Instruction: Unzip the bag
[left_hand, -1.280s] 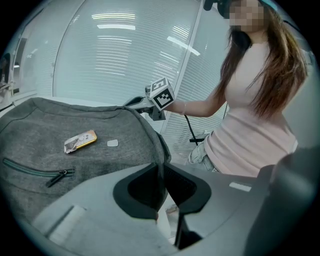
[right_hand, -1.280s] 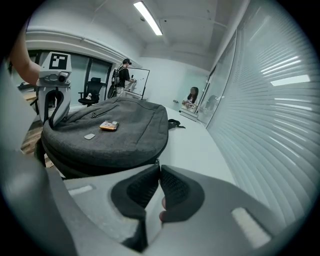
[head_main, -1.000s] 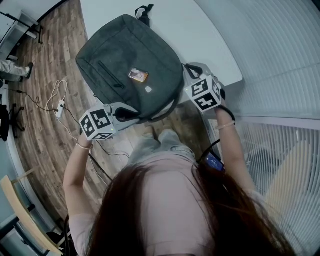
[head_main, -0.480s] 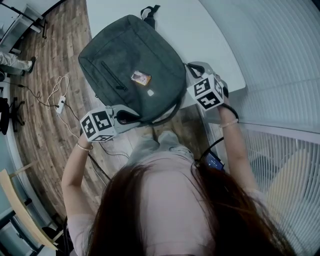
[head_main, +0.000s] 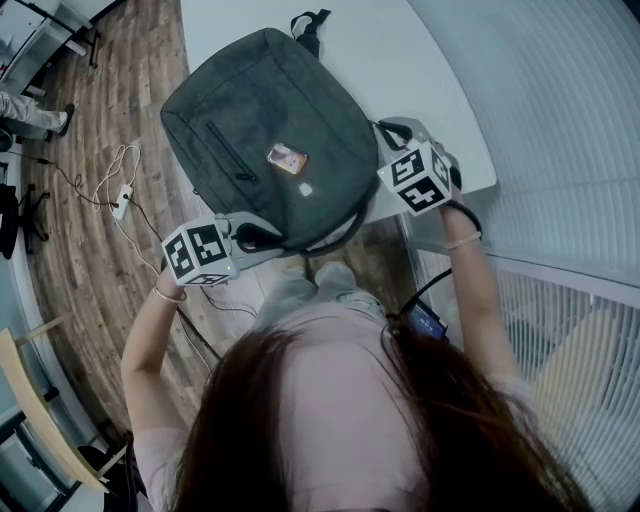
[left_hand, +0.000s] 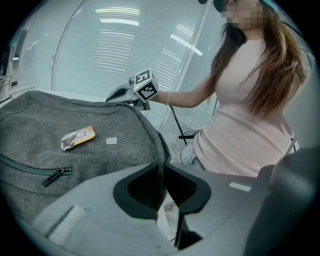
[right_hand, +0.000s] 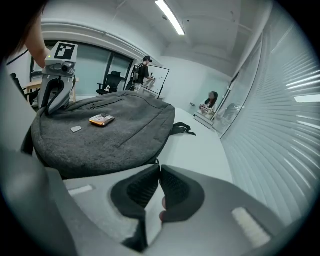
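Because the bag lies flat on the desk and would likely slide under tension, my left claw is clenched on its near corner as an anchor (fabric pinched). My right claw grips the zipper pull at the bag's right edge.

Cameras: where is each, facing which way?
Head view: on the head, steeply down at bag and table; hair, arms, left gripper, right gripper.
Left gripper view: on it, across the bag toward the person's chest; its jaws.
Right gripper view: on it, across the bag into the room; its jaws.
All share the bag's orange tag.
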